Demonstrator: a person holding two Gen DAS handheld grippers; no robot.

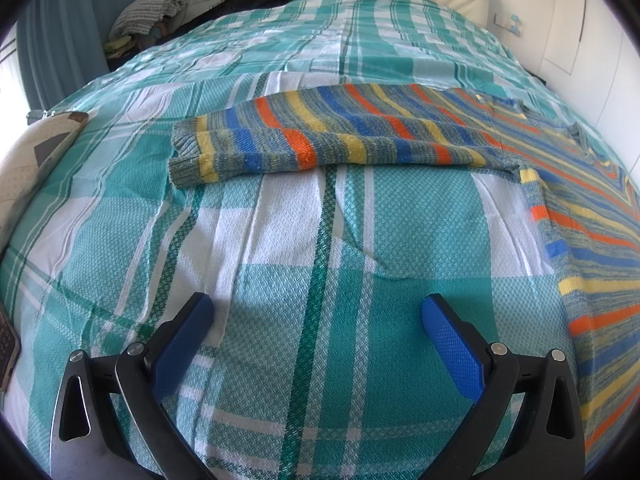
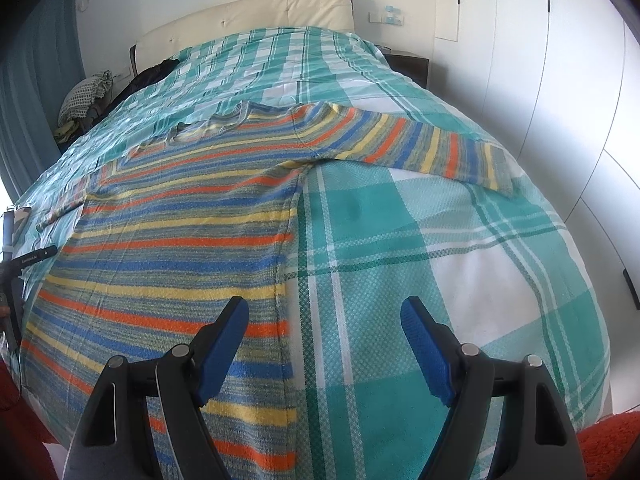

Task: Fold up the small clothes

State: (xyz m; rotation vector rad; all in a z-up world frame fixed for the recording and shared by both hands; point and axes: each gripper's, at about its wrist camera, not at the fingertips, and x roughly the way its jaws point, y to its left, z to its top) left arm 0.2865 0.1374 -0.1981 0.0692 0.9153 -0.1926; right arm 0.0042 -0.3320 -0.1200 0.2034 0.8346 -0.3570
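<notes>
A striped knit sweater [image 2: 168, 240] in blue, orange, yellow and grey lies flat on the bed, both sleeves spread out sideways. In the left wrist view its left sleeve [image 1: 320, 136] stretches across the middle and its body runs down the right edge. My left gripper [image 1: 316, 316] hovers open over bare bedspread, well short of that sleeve. My right gripper [image 2: 325, 316] is open above the sweater's right side edge near the hem, with its left finger [image 2: 224, 340] over the knit and nothing pinched. The right sleeve [image 2: 420, 148] lies farther up.
The bed wears a teal and white plaid bedspread [image 1: 280, 240]. A cream headboard [image 2: 248, 12] stands at the far end, with a pile of clothes [image 1: 152, 12] beside it on the left. A white wardrobe [image 2: 560, 80] lines the right side. A patterned cushion [image 1: 28, 160] sits at left.
</notes>
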